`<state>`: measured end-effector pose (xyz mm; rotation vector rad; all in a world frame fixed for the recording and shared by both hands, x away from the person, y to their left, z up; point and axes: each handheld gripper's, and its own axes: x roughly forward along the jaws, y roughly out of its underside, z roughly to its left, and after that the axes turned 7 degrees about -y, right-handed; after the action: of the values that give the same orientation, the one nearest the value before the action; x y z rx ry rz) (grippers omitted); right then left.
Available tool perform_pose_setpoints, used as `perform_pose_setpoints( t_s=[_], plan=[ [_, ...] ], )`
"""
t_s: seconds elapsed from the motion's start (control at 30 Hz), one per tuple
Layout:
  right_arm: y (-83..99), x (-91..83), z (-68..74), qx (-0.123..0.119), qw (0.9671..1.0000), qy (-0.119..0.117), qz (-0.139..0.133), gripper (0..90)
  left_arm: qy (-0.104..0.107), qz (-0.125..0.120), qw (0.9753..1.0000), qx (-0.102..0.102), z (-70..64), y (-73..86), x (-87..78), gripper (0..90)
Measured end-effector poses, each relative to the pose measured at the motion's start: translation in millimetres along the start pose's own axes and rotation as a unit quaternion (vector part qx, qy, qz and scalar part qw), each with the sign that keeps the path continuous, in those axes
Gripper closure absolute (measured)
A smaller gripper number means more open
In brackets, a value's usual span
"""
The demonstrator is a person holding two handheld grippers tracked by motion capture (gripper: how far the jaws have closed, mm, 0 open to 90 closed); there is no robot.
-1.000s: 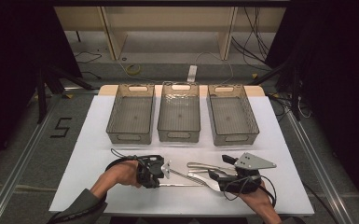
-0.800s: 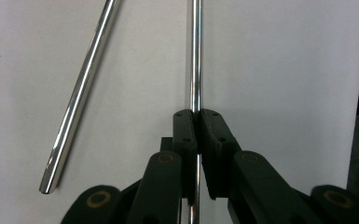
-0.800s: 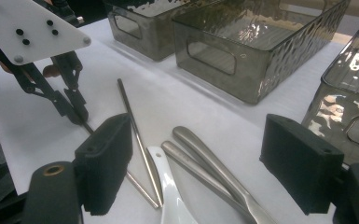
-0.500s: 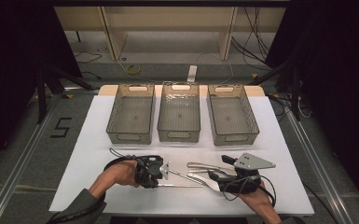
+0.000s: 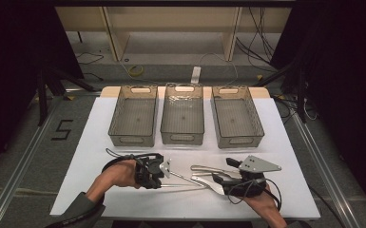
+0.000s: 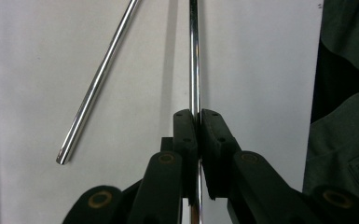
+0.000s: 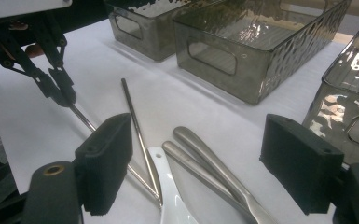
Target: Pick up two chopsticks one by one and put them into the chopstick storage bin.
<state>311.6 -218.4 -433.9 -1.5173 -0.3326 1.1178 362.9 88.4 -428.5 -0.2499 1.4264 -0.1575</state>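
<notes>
The rod (image 6: 194,56) is lying on the white table (image 5: 90,142) near the front edge, left of centre, and the left gripper (image 6: 198,122) is clamping it between its two pads, which are pressing flat on either side of it. In the left gripper view the rod is running straight up out of the top edge and down behind the jaws, so both its ends are cut off there. A second rod (image 6: 98,84) is lying just beside it at an angle, its near end showing, its far end cut off too.

The right gripper (image 7: 200,154) is hovering with its jaws wide apart (nothing between them) over a small heap: two metal handles (image 7: 200,158) and a white utensil (image 7: 168,186), whose working ends are running off the bottom of that view, so what kind of cutlery they are is hard to tell. In the high view the right gripper (image 5: 208,180) and its grey plate are covering much of this heap.

Three bins (image 5: 182,137) are standing in a row at the far side of the table. On the floor to the left, a mark is reading "5" (image 5: 62,129).
</notes>
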Motion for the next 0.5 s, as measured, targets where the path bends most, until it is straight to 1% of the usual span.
perform_pose_setpoints(
  t_s=[0.03,0.07,0.1,0.13,0.17,0.2,0.27,0.33,0.37,0.4,0.43,0.47,0.5],
  plan=[
    [0.0,0.0,-0.1,0.000,1.0000,0.000,0.000,25.8,0.008,-0.001,0.9999,0.008,-3.0,-1.0,-3.3,84.7],
    [0.1,0.0,-0.2,0.000,1.0000,0.000,0.000,25.8,0.008,-0.001,0.9999,0.008,-3.0,-1.0,-3.3,84.7],
    [0.1,0.0,-0.3,-0.001,1.0000,0.001,0.000,25.8,0.003,-0.009,1.0000,0.000,-3.3,-1.7,-5.8,84.7],
    [0.1,-0.2,-0.4,-0.001,1.0000,0.000,0.000,25.8,-0.001,-0.004,1.0000,0.003,-2.8,-1.6,-6.8,84.7],
    [0.2,-0.2,-0.5,-0.001,1.0000,0.000,-0.001,25.8,-0.003,-0.003,1.0000,0.001,-3.2,-1.3,-7.3,84.7],
    [0.2,-0.3,-0.5,0.000,1.0000,0.001,0.000,25.8,-0.001,-0.005,1.0000,-0.002,-4.0,-1.2,-7.8,84.7],
    [0.2,-0.5,-0.6,0.001,1.0000,0.001,0.000,25.8,0.001,-0.003,1.0000,-0.001,-5.0,-1.3,-9.8,84.7],
    [0.3,-0.5,-1.0,0.002,1.0000,0.001,-0.001,25.8,-0.001,-0.004,1.0000,-0.004,-5.4,-1.1,-11.0,84.7],
    [0.4,-0.5,-1.1,0.003,1.0000,0.001,-0.001,25.8,-0.002,-0.007,0.9999,-0.009,-4.8,-0.7,-12.6,84.7],
    [0.4,-0.5,-1.1,0.003,1.0000,0.001,-0.001,25.8,0.003,-0.006,0.9999,-0.009,-4.7,-0.1,-14.2,84.7],
    [0.4,-0.6,-1.2,0.003,1.0000,0.001,-0.002,25.8,-0.003,-0.013,0.9998,-0.012,-6.1,0.6,-18.7,84.7],
    [0.4,-0.7,-1.5,0.003,1.0000,0.000,-0.002,25.8,-0.003,-0.013,0.9998,-0.012,-6.1,0.6,-18.7,84.7],
    [0.6,-0.7,-1.6,0.004,1.0000,0.000,-0.002,25.8,-0.008,-0.018,0.9997,-0.014,-5.7,1.1,-20.9,84.7]
  ],
)
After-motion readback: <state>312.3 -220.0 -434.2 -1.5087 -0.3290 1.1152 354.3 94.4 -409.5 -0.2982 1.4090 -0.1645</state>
